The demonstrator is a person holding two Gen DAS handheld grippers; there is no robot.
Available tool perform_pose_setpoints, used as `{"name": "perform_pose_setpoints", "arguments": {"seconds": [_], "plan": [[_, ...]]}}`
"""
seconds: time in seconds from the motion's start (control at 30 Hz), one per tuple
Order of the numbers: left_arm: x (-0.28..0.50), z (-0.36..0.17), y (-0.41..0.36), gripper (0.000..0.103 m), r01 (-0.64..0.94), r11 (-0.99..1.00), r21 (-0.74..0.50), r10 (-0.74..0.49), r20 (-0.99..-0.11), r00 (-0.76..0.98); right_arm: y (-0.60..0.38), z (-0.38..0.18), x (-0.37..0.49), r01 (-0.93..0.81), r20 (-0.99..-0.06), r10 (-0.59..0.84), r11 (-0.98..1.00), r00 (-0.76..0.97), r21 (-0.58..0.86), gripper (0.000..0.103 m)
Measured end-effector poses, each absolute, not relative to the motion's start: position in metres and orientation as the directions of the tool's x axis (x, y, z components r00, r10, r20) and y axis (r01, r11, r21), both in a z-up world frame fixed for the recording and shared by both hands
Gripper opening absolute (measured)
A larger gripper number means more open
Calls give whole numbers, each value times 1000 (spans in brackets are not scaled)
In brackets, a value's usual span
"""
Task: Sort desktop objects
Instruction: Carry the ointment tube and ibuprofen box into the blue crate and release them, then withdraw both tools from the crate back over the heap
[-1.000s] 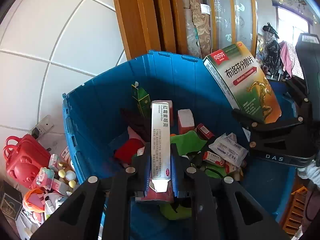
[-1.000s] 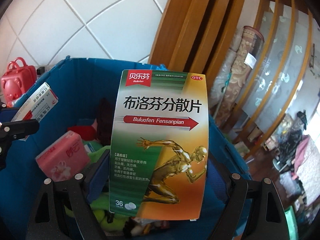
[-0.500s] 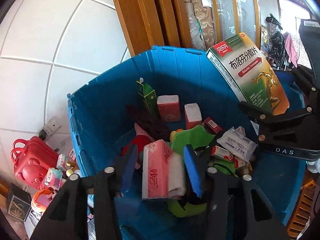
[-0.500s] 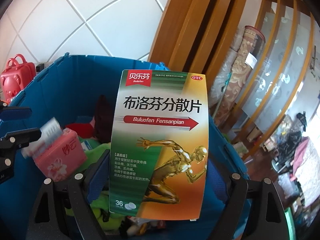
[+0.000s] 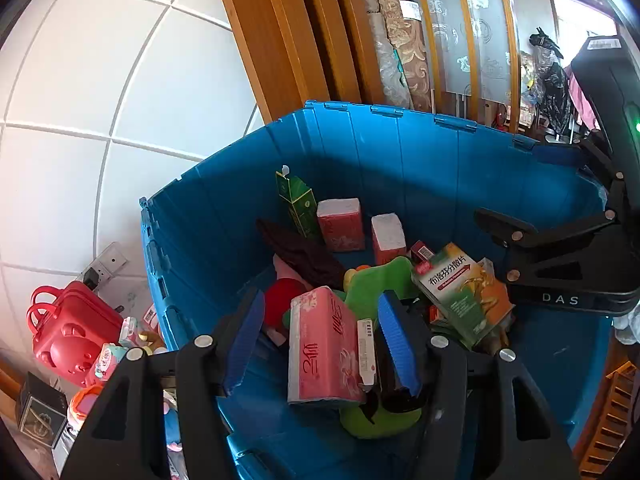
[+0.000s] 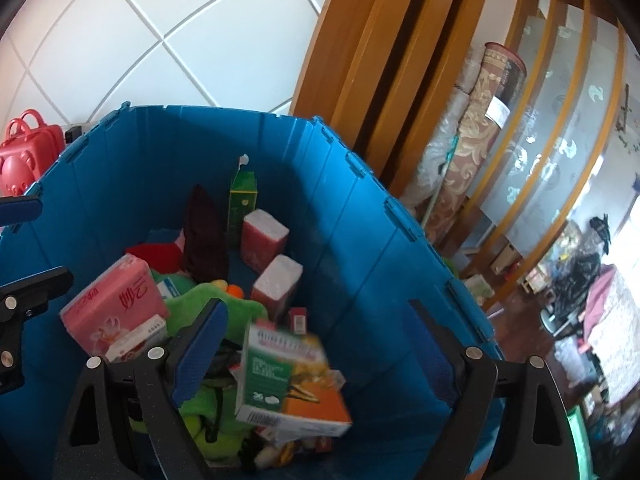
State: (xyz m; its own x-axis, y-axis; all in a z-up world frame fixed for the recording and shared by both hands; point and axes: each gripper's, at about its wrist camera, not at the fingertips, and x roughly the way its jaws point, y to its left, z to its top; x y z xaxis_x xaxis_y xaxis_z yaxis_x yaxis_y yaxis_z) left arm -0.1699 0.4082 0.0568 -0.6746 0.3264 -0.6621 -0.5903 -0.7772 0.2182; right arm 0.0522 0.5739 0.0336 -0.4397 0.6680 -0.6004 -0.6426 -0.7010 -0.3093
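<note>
Left gripper (image 5: 320, 344): jaws opening, nothing pinched.
Right gripper (image 6: 320, 364): jaws opening, empty.
Medicine box (image 6: 288, 384): loose in blue bin (image 6: 360, 240), six o'clock.
Handling: light, stiff, crushable card; grip across narrow sides.

Blue bin (image 5: 420, 152). Pink tissue pack (image 5: 322, 346), floral print, red script. Green-and-orange medicine box (image 5: 460, 292). Green plush (image 5: 376, 284). Red case (image 5: 70, 330) outside. White tiled wall (image 5: 100, 100), grey grout.

One blue crate (image 5: 400, 152), three pink tissue packs (image 5: 320, 344), two green boxes (image 5: 298, 204)
</note>
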Motion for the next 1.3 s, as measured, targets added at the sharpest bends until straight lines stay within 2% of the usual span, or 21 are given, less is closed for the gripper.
{"name": "perform_pose_setpoints", "arguments": {"seconds": [0.1,0.5,0.6,0.7,0.83,1.13,1.3], "plan": [[-170,57,408,58,-589,-778,219,325,-662,-675,573,34,53,-644,-597,671,-699,-439,-311,96],[-170,58,404,59,-575,-795,194,332,-654,-680,574,34,52,-653,-597,678,-689,-429,-314,97],[-170,63,396,59,-568,-808,156,356,-640,-681,574,34,52,-656,-595,683,-685,-424,-318,103],[-165,70,386,59,-553,-820,147,367,-607,-705,572,34,53,-668,-583,699,-668,-414,-328,103],[-155,80,365,75,-517,-843,149,365,-549,-752,566,38,54,-679,-589,684,-676,-430,-288,103],[-145,93,290,77,-446,-891,89,361,-456,-813,499,66,33,-657,-511,708,-683,-488,-319,103],[-144,90,237,77,-409,-911,60,342,-446,-827,455,74,10,-641,-495,712,-687,-499,-342,103]]}}
